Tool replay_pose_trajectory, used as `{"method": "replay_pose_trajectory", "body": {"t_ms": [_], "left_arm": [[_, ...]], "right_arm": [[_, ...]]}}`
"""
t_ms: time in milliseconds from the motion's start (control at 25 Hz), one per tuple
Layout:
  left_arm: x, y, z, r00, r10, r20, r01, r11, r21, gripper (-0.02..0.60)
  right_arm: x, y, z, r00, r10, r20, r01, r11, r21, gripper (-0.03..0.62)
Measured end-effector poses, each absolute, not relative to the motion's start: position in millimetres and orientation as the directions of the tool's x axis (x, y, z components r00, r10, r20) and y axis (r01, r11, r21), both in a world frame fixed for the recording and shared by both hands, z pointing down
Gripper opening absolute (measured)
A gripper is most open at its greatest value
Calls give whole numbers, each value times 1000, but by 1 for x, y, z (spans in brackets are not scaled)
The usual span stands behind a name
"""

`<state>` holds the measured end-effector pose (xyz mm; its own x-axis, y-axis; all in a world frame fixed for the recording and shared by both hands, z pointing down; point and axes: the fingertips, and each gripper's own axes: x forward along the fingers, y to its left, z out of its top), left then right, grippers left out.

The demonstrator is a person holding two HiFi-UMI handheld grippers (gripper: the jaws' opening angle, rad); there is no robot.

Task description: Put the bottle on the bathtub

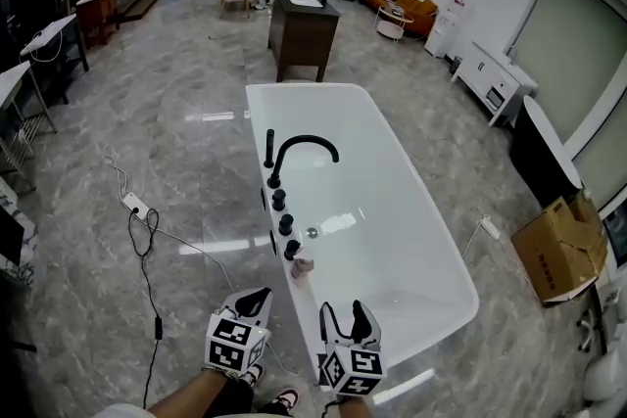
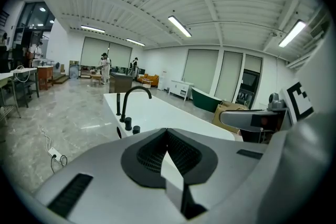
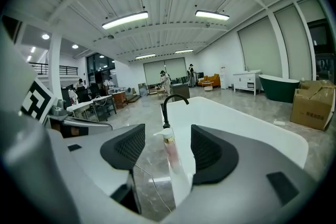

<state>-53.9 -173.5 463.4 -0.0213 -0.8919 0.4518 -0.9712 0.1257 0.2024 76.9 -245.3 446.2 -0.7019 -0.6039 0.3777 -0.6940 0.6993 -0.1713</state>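
bottle [image 1: 303, 264] stands upright on the bathtub [image 1: 392, 250] rim, just ahead of the right gripper [image 1: 344, 310], in line with the gap between its spread jaws but touching neither. the left gripper [image 1: 255, 297], beside the right one, has its jaws pressed together on nothing. the likely risk is a forward or sideways nudge from the right gripper's jaw tipping the bottle off the narrow rim, left to the floor or right into the basin. black tap knobs [image 1: 285, 225] crowd the rim just beyond the bottle. the clear room lies straight back, toward the person.
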Motion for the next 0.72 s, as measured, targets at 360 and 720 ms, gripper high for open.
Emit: {"method": "replay_pose_trajectory", "body": {"t_ms": [360,720], "left_arm": [[-45,-157,426,-58,-910,411,-969,151,197,16],[-33,-146,411,-98,-917,387,-962,186,198,15]], "right_arm": [[106,-233,415,-704,-624,340,-702,683,-201,275],[148,-241,390,-672,-683,286,-739,646,-191,205]]}}
